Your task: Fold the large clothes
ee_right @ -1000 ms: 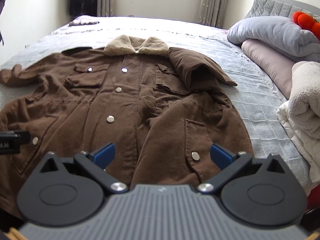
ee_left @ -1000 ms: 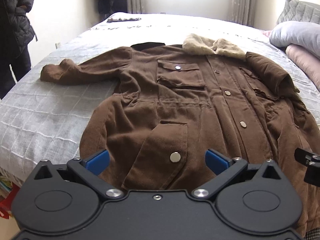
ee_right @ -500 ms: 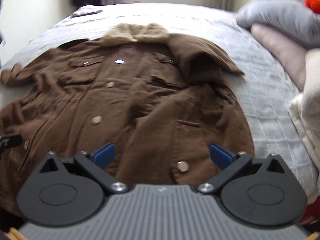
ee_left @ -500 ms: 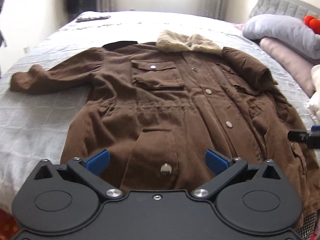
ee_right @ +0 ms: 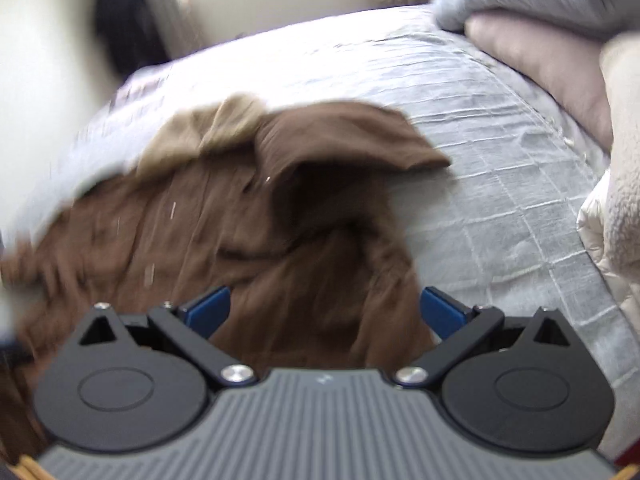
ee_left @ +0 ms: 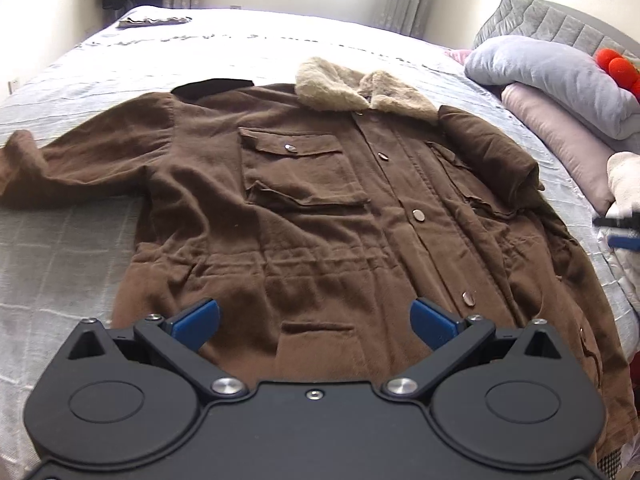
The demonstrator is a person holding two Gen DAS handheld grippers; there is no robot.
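Observation:
A large brown coat (ee_left: 320, 216) with a beige fur collar (ee_left: 360, 90) lies face up and buttoned on a grey bed (ee_left: 60, 248). Its left sleeve (ee_left: 80, 160) stretches out to the left. Its right sleeve (ee_right: 348, 140) is folded across the shoulder. My left gripper (ee_left: 315, 318) is open and empty above the coat's lower front. My right gripper (ee_right: 325, 308) is open and empty above the coat's right side; this view is blurred. Its tip shows at the right edge of the left wrist view (ee_left: 622, 230).
Grey and pink pillows (ee_left: 560, 80) and a red plush toy (ee_left: 618, 68) lie at the bed's right. White fleece bedding (ee_right: 616, 208) sits at the right edge. A dark item (ee_left: 152, 21) lies at the bed's far end. Curtains and a window stand behind.
Both grippers have moved forward over the coat and stayed open. The right gripper has swung fast to the right, toward the folded right sleeve, which blurs its view.

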